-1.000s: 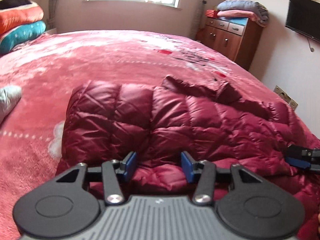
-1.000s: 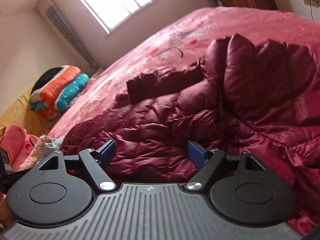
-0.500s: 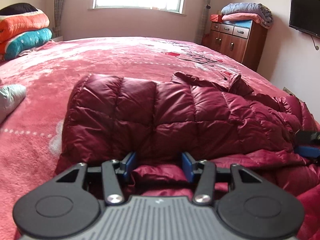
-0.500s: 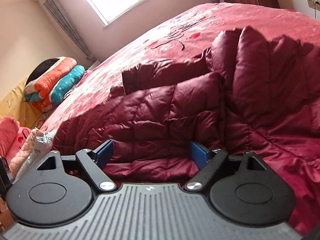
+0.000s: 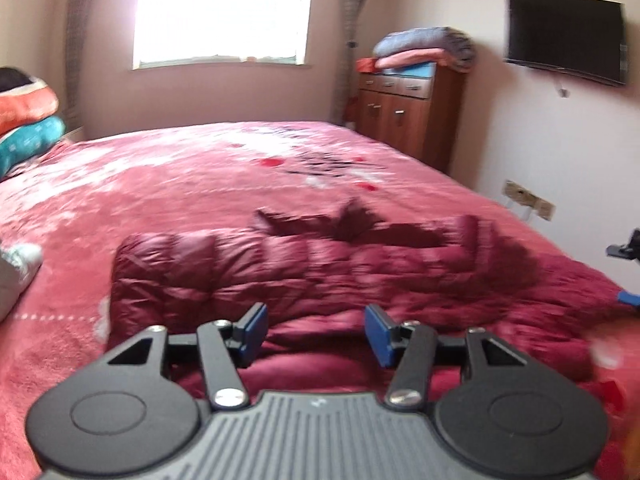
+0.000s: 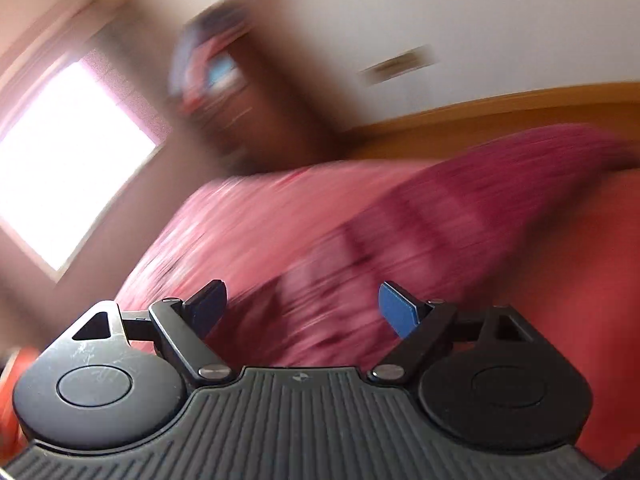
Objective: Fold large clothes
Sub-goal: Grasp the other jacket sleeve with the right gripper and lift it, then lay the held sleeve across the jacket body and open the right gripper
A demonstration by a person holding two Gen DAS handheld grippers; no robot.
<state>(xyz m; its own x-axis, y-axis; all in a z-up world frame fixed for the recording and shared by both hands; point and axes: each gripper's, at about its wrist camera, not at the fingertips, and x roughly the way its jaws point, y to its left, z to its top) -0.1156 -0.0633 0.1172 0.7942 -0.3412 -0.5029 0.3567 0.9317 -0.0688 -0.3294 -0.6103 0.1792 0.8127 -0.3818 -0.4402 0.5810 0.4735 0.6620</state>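
A dark red quilted down jacket lies folded across the pink bed cover. My left gripper hovers just short of the jacket's near edge. Its jaws are opening, and the blue pads stand apart without pressing on the fabric. At the right edge of the left wrist view, the right gripper's fingers show beyond the jacket's end. The right wrist view is badly blurred. In it my right gripper is open and holds nothing, with the jacket a dark red smear beyond it.
A wooden dresser with folded blankets stands past the bed's far right corner, below a wall TV. Stacked quilts and a pale garment lie at the bed's left side. A wall socket is at the right.
My left gripper has drawn back and up from the jacket, its jaws slightly wider. The right gripper has swung quickly sideways and rolled, so its view has turned from the jacket toward the wall.
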